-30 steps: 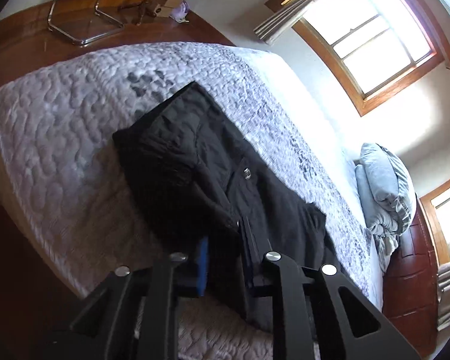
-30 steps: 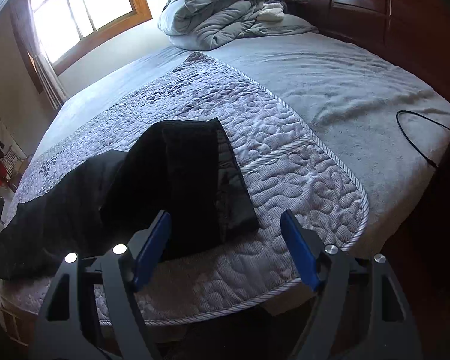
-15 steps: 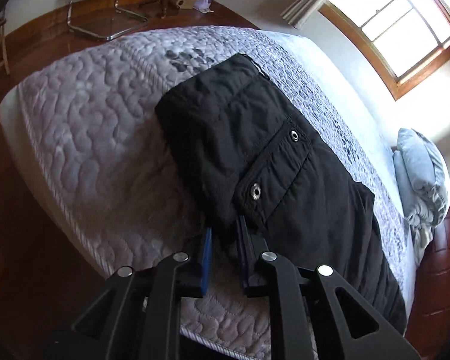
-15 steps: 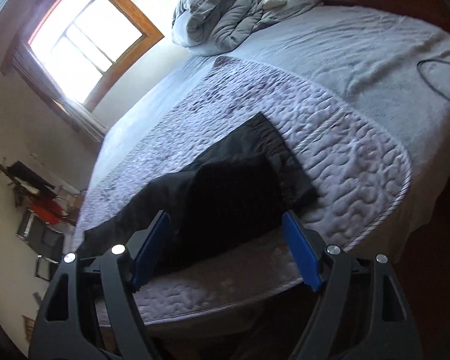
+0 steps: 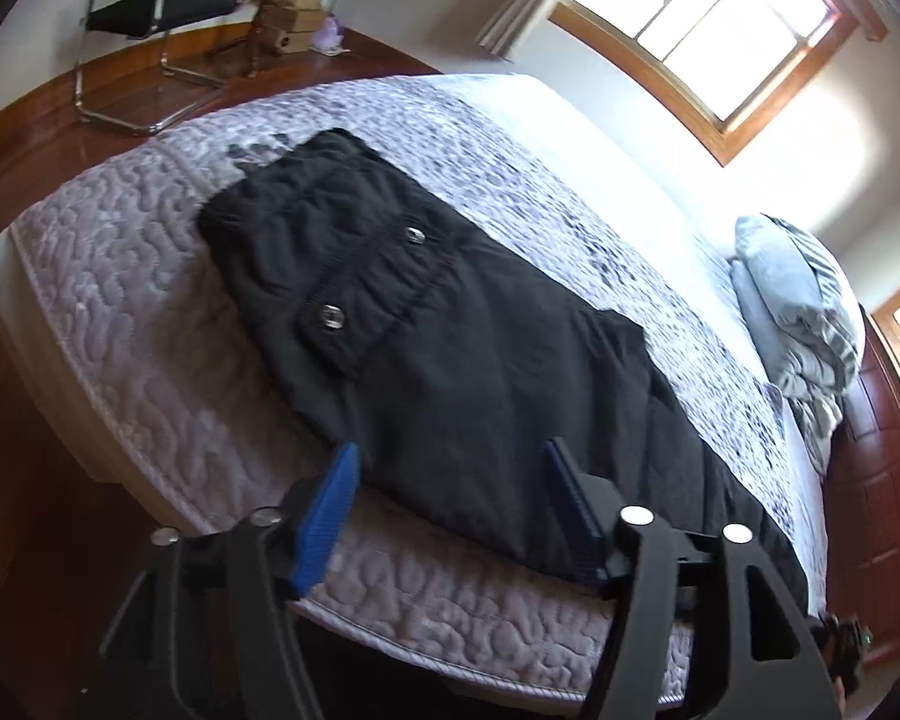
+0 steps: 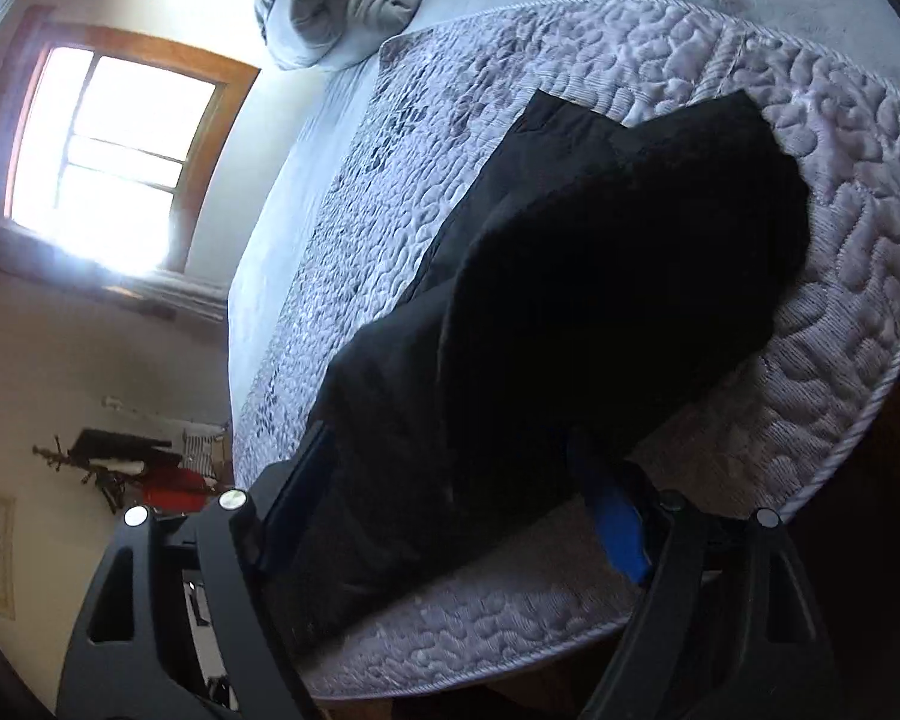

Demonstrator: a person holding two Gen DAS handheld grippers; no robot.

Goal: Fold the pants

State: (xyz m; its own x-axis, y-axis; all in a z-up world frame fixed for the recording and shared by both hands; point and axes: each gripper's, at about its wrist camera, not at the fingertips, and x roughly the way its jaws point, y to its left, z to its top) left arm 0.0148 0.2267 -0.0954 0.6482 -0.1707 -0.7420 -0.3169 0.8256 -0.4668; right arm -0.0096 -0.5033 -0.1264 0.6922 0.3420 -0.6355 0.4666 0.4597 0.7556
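Note:
Black pants (image 5: 450, 348) lie flat on the quilted bed cover (image 5: 138, 300), waist end with two metal snaps at the upper left, legs running toward the lower right. My left gripper (image 5: 450, 498) is open, its blue pads on either side of the pants' near edge, holding nothing. In the right wrist view the pants (image 6: 600, 300) show with the leg end folded over. My right gripper (image 6: 450, 492) is open and straddles the near edge of the pants; the fabric lies between the jaws.
The bed edge (image 5: 390, 600) runs just below both grippers, with dark wood floor beyond. A bundled grey duvet (image 5: 804, 312) lies at the head of the bed by the wooden headboard. A chair (image 5: 150, 18) and boxes stand at the far wall. Windows are bright.
My left gripper has opened and let go of the pants, which now lie flat. My right gripper has rolled and moved in over the folded leg end.

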